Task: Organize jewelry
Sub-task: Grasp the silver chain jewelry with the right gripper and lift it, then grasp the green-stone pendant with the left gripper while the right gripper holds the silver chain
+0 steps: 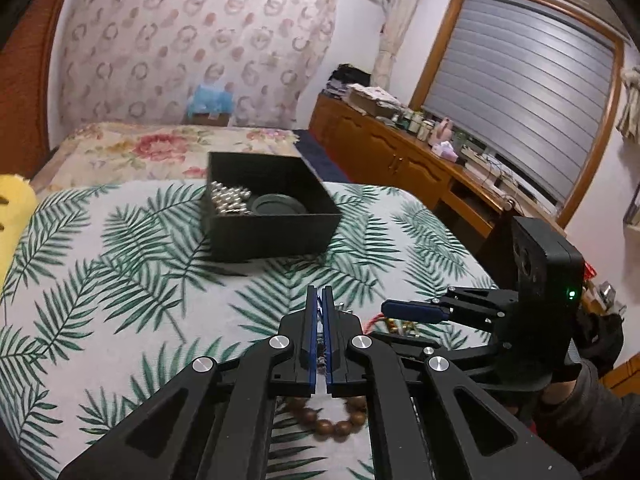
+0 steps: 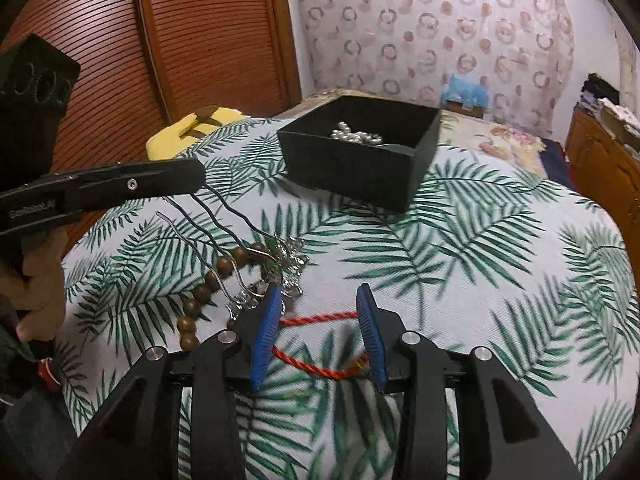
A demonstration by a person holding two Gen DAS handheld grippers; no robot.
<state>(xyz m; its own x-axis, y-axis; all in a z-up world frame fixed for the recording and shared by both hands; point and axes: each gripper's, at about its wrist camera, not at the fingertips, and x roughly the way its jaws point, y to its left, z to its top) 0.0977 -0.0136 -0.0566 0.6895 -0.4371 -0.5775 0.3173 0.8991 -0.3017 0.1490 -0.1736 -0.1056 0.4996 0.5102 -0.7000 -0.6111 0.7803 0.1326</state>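
Note:
A black open box (image 1: 272,216) stands on the leaf-print cloth and holds a silver bead string (image 1: 230,198) and a dark green bangle (image 1: 278,205); it also shows in the right wrist view (image 2: 360,160). My left gripper (image 1: 319,294) is shut on the prongs of metal hairpins (image 2: 216,216), seen from the side in the right wrist view (image 2: 192,176); their silver ornaments (image 2: 290,258) rest on the cloth. A wooden bead bracelet (image 2: 204,292) lies under them. My right gripper (image 2: 318,296) is open over a red cord bracelet (image 2: 316,364).
The leaf-print cloth (image 2: 480,280) covers a rounded surface. A yellow item (image 2: 192,128) lies at its far left edge. A bed with a floral cover (image 1: 168,148) stands behind. A wooden cabinet (image 1: 400,156) with clutter runs along the right under a window.

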